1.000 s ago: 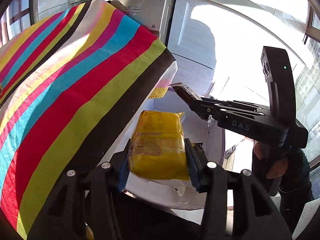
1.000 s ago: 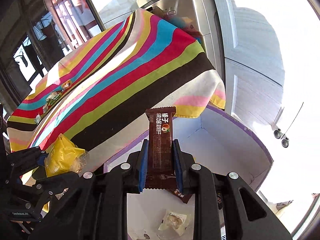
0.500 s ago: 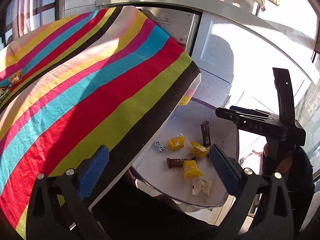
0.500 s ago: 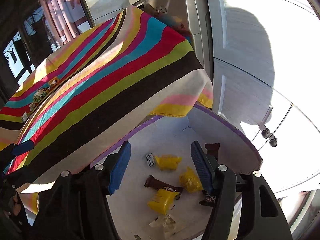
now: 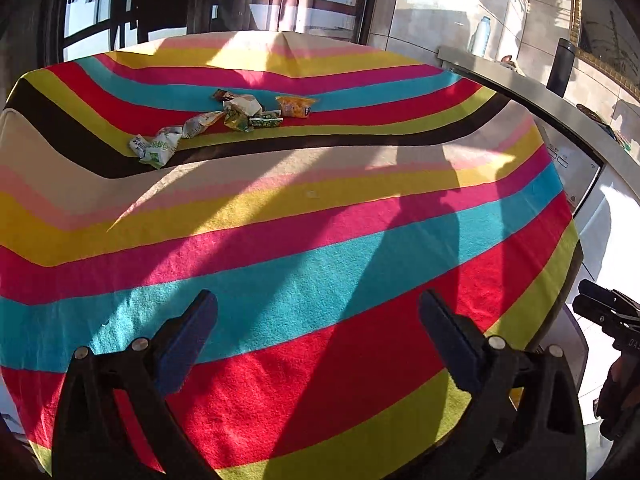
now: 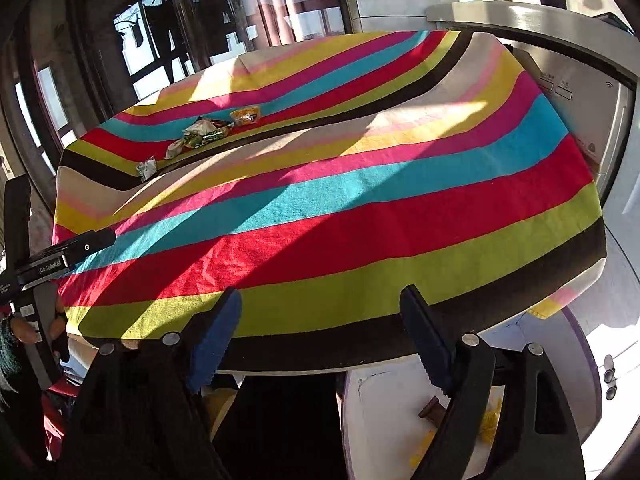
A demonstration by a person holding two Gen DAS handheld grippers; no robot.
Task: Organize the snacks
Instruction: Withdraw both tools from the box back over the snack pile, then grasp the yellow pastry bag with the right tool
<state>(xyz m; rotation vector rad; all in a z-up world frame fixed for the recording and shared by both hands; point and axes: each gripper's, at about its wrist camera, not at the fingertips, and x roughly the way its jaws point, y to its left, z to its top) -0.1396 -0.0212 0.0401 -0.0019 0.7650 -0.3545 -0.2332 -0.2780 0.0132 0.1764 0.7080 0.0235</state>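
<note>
Snacks (image 5: 224,120) are lying in a loose heap on the far side of the striped tablecloth (image 5: 320,240), well apart from both of my tools, and that gap is what I am worrying about. I am holding the left gripper (image 5: 318,320) over the near red and blue stripes with its jaws spread wide and nothing between them; the right gripper (image 6: 320,320) is hanging past the near brown edge of the cloth, jaws likewise apart and empty.

Below that edge, in the right wrist view, the white bin (image 6: 576,344) with a purple rim is showing, with a brown bar wrapper (image 6: 432,408) and what I am taking to be yellow packets (image 6: 490,420) inside, though they are mostly hidden behind my own finger.

Several risks are presenting themselves. The green and white wrappers (image 5: 156,146) are overlapping their neighbours, so a wide-open grasp is likely to be pinching two at once, or nipping only a crinkled corner that is slipping free on the carry back. The orange packet (image 5: 296,105) is sitting a little to the right of the tangle and is looking like the cleaner pick. Closing low on the cloth is risking a snagged fold that drags the whole heap. Both tools converging on one small cluster are also inviting a collision.
</note>
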